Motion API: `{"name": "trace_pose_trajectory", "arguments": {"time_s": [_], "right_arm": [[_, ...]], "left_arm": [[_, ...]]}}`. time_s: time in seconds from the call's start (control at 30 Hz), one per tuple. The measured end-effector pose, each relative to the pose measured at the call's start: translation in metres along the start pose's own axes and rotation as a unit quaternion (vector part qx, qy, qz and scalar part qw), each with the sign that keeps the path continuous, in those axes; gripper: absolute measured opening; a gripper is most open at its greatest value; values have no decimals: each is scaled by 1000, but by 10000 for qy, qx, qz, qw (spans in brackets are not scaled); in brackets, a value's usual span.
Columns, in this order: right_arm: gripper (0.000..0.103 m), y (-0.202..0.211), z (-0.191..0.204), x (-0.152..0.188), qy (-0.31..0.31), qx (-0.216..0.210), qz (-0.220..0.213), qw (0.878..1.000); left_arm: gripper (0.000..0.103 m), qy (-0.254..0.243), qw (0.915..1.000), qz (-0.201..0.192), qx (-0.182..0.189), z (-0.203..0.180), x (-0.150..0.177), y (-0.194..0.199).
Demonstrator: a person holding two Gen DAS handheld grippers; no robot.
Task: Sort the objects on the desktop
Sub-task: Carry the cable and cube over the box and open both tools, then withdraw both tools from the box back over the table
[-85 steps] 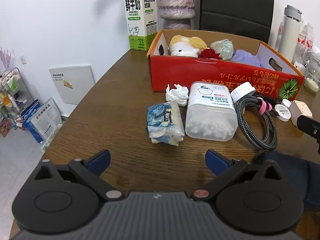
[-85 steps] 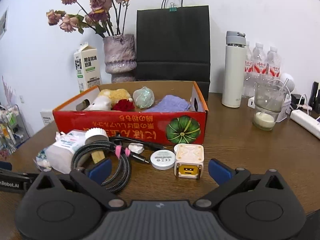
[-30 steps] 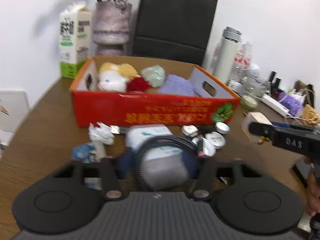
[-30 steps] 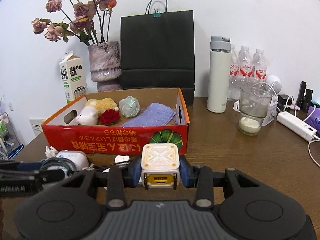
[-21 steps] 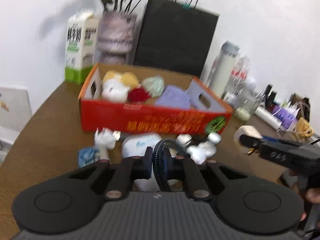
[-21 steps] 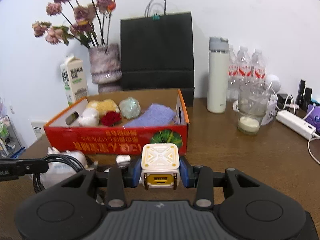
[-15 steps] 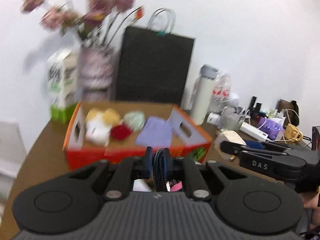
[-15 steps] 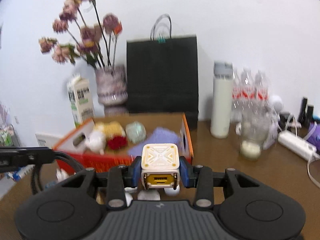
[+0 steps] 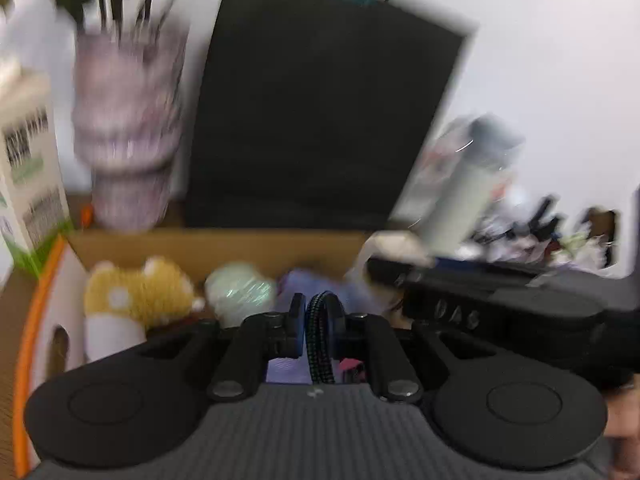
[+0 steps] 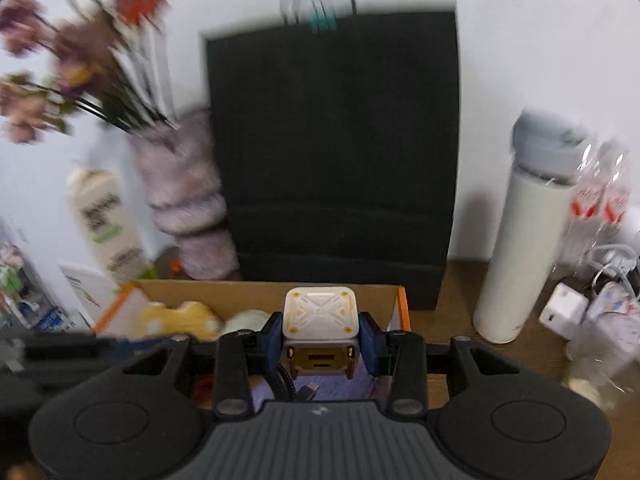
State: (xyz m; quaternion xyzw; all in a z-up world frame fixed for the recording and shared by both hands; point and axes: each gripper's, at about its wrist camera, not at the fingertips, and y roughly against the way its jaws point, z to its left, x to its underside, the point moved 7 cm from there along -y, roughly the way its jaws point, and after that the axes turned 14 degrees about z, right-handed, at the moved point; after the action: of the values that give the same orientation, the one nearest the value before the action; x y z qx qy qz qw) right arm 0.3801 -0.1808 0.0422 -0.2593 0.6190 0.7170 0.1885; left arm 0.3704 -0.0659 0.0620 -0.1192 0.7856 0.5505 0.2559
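My left gripper (image 9: pixel 318 330) is shut on a black braided cable (image 9: pixel 320 344), held above the orange cardboard box (image 9: pixel 40 304). Inside the box lie a yellow plush toy (image 9: pixel 136 292), a pale green ball (image 9: pixel 240 292) and a purple cloth (image 9: pixel 304 284). My right gripper (image 10: pixel 320 338) is shut on a white cube charger (image 10: pixel 319 322) with yellow trim, also raised over the box (image 10: pixel 403 308). The other gripper shows at the right of the left wrist view, with the charger (image 9: pixel 396 246) at its tip. Both views are blurred by motion.
A black paper bag (image 10: pixel 334 144) stands behind the box. A flower vase (image 10: pixel 188 208) and a milk carton (image 10: pixel 106 224) are at back left. A white thermos (image 10: pixel 528 232), water bottles (image 10: pixel 596 200) and a small white plug (image 10: pixel 562 312) stand on the wooden table at right.
Both grippers closed on their objects, the left on the cable and the right on the charger, lifted them off the table and carried them forward over the box.
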Motion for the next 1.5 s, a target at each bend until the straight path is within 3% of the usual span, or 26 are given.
{"name": "trace_pose_trajectory", "arguments": {"time_s": [0.07,0.17,0.27,0.33,0.4,0.47,0.53,0.7,0.9,1.2,1.5], "right_arm": [[37,-27,-3,-7,56,320,226,9992],[38,-61,-2,-6,239,657,531,9961],[36,-78,-4,0,369,796,590,9944],[41,-83,-9,-3,328,794,585,9946],[54,-82,-13,-7,260,757,588,9951],[56,-72,-14,-11,207,676,456,9965],[63,-58,-12,-14,215,598,339,9974],[75,-22,-7,-10,347,644,136,9972],[83,18,-2,37,157,502,163,9985],[89,62,18,143,-49,140,-104,9998],[94,78,32,219,511,-370,-585,9963]], "left_arm": [[11,351,9983,340,-321,14,-5,-32],[14,421,9964,508,-537,25,-7,-54],[21,349,9972,486,-441,26,-6,-53],[41,282,9964,566,-557,29,-5,-48],[50,299,9959,593,-609,34,-6,-39],[55,324,9958,573,-643,35,-14,-33],[74,340,9956,454,-743,35,-18,-18],[99,91,9927,89,-1196,31,-10,23],[103,129,9898,-66,-1415,37,36,57],[103,415,9846,-320,-1670,35,141,94],[103,917,9779,-529,-1802,37,238,116]]}}
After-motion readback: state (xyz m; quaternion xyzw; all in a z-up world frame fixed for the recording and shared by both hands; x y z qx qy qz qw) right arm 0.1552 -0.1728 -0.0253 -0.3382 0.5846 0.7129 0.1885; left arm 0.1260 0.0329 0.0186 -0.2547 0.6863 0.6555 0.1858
